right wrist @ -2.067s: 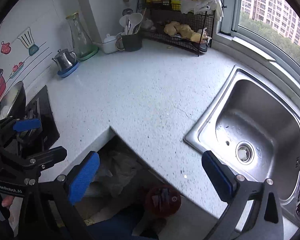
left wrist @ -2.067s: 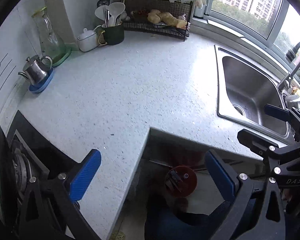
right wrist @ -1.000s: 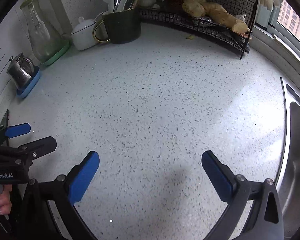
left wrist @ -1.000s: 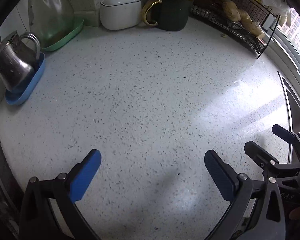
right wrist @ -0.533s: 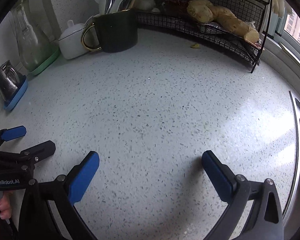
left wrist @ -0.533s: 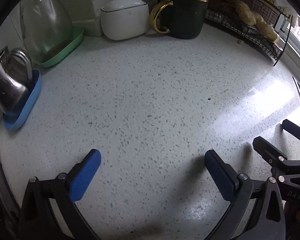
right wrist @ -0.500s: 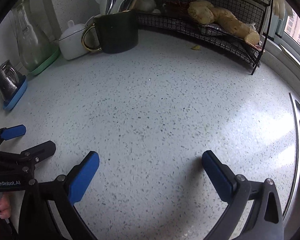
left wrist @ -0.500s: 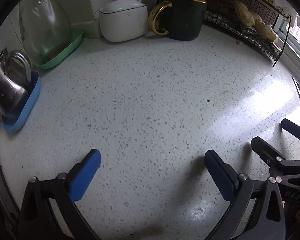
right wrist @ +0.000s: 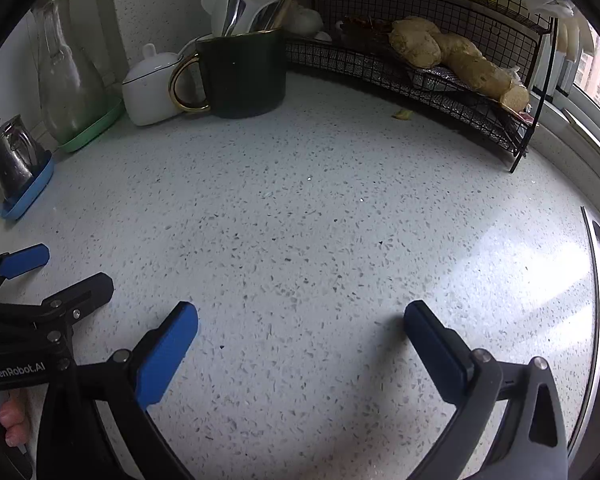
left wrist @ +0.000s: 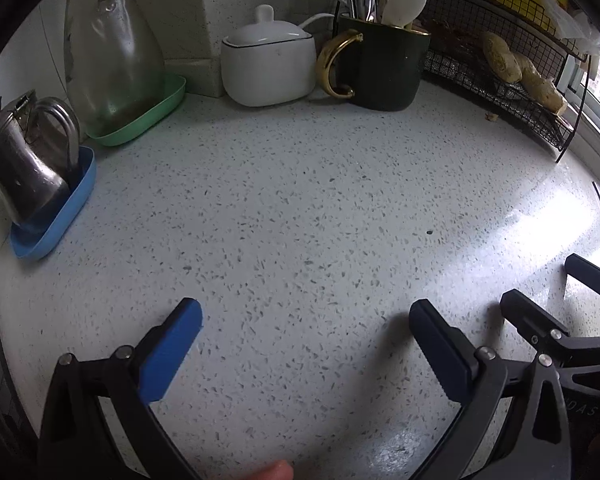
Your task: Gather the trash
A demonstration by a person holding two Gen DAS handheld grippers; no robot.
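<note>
A small yellowish scrap (right wrist: 402, 114) lies on the speckled white countertop (right wrist: 300, 220) just in front of the black wire rack (right wrist: 440, 80); the left wrist view shows the scrap (left wrist: 491, 117) at the far right. A tiny dark speck (left wrist: 429, 232) sits mid-counter. My left gripper (left wrist: 304, 320) hovers low over bare counter, open and holding nothing. My right gripper (right wrist: 300, 320) is also open with nothing between its blue pads, well short of the scrap. Each gripper shows in the other's view: the left gripper (right wrist: 60, 272) at the left, the right gripper (left wrist: 544, 280) at the right.
Along the back stand a dark green mug (right wrist: 244, 80) with utensils, a white lidded pot (left wrist: 268, 66), a glass carafe (left wrist: 108, 52) on a green tray and a steel jug (left wrist: 24, 160) on a blue tray. Ginger roots (right wrist: 452, 56) lie in the rack. The sink edge (right wrist: 598, 280) is at the right.
Both grippers have moved forward from the counter's front edge toward the back corner, and a little closer over the last half second. Both stay open.
</note>
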